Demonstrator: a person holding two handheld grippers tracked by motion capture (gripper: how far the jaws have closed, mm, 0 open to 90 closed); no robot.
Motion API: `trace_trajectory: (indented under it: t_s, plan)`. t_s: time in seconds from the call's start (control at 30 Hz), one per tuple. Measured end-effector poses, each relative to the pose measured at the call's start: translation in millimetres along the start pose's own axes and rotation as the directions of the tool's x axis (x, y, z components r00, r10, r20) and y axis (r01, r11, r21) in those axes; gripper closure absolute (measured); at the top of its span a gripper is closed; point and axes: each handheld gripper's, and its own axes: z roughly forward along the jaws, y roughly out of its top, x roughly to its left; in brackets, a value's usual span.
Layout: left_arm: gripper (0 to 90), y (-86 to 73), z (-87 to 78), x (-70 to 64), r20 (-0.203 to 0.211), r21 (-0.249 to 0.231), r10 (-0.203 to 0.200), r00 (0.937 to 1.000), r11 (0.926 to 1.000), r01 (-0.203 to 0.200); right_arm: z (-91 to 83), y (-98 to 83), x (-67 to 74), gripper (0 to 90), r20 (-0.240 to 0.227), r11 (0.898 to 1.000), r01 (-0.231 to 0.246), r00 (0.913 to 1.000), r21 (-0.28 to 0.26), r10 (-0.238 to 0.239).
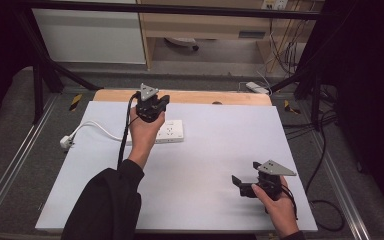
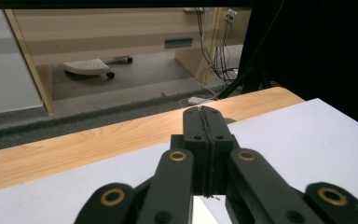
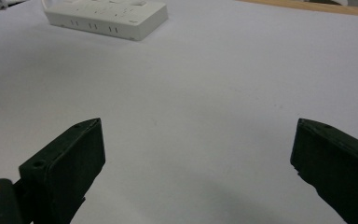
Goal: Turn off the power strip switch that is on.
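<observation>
Nearest the high camera, a dark sleeve (image 1: 107, 205) comes in at the bottom left, and its hand carries the left gripper (image 1: 152, 106) out over the far part of the white board (image 1: 205, 165). That gripper's jaws are pressed flat together with nothing between them, pointing toward the far wooden edge (image 1: 190, 97) of the table.

Just under and to the right of it lies the white power strip (image 1: 169, 131), its long axis running left to right across the board. Its cord (image 1: 97, 127) curls away leftward to a plug (image 1: 66, 142) resting near the board's left edge. From the high view the left hand seems to hover right above the strip's left end, though contact cannot be made out.

Farther right, at the near right corner, the right gripper (image 1: 242, 181) sits low over the board with its jaws spread wide and nothing in them, aimed leftward and away toward the strip (image 3: 107, 16), which lies well apart from it.

The left hand is much the nearer to the strip. It would need to open and tip down to grasp it across its short width.
</observation>
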Motion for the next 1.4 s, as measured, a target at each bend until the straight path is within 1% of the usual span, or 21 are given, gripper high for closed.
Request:
trace_trajectory:
  t_s: [0.1,0.13,0.23,0.4,0.43,0.63,0.77,0.83,1.0,1.37,1.4]
  plan:
    - [90.0,-1.6,3.8,-0.7,0.002,0.012,-0.005,1.0,0.9999,0.005,0.7,0.4,-0.7,3.4,-0.006,1.0,0.003,1.0,0.001,-0.003]
    - [90.0,-1.8,5.3,-0.5,-0.001,0.01,0.003,1.0,0.9999,-0.003,0.7,0.4,-0.7,3.4,-0.006,1.0,0.003,1.0,0.001,-0.003]
    - [90.0,-3.1,8.9,-1.0,-0.002,0.017,0.001,1.0,0.9999,-0.001,0.5,0.4,-0.8,3.4,-0.008,1.0,0.004,1.0,0.004,-0.004]
    - [90.0,-5.7,14.9,-0.1,-0.004,0.029,-0.008,1.0,0.9995,0.008,0.3,0.9,-0.8,3.4,-0.008,1.0,0.007,0.9999,0.006,-0.007]
    - [90.0,-6.1,16.2,-0.1,-0.006,0.034,-0.002,1.0,0.9994,0.002,0.3,1.1,-0.8,3.4,-0.008,1.0,0.007,0.9999,0.005,-0.007]
    - [90.0,-8.7,24.1,-1.3,-0.007,0.046,0.002,1.0,0.9989,-0.002,-0.7,2.2,-1.1,3.4,-0.009,1.0,0.003,1.0,0.002,-0.003]
    - [90.0,-10.9,27.7,-1.3,-0.008,0.051,-0.003,1.0,0.9987,0.003,-0.9,2.5,-0.9,3.4,-0.007,1.0,0.005,1.0,0.002,-0.005]
    - [90.0,-12.0,29.4,-1.2,-0.008,0.057,0.005,1.0,0.9984,-0.005,-0.8,2.7,-0.8,3.4,-0.009,1.0,0.005,0.9999,0.005,-0.005]
    - [90.0,-14.9,33.4,-0.4,-0.01,0.074,0.007,0.9999,0.9973,-0.006,-1.0,3.0,0.1,3.3,-0.008,1.0,0.005,1.0,0.002,-0.005]
    - [90.0,-21.7,43.4,-2.3,-0.012,0.097,-0.003,0.9999,0.9953,0.004,-1.1,3.2,-1.0,3.3,-0.011,1.0,0.005,0.9999,0.001,-0.005]
    - [90.0,-22.1,44.1,-2.5,-0.01,0.1,0.0,0.9999,0.995,0.001,-1.1,3.1,-1.2,3.3,-0.011,1.0,0.005,0.9999,0.002,-0.005]
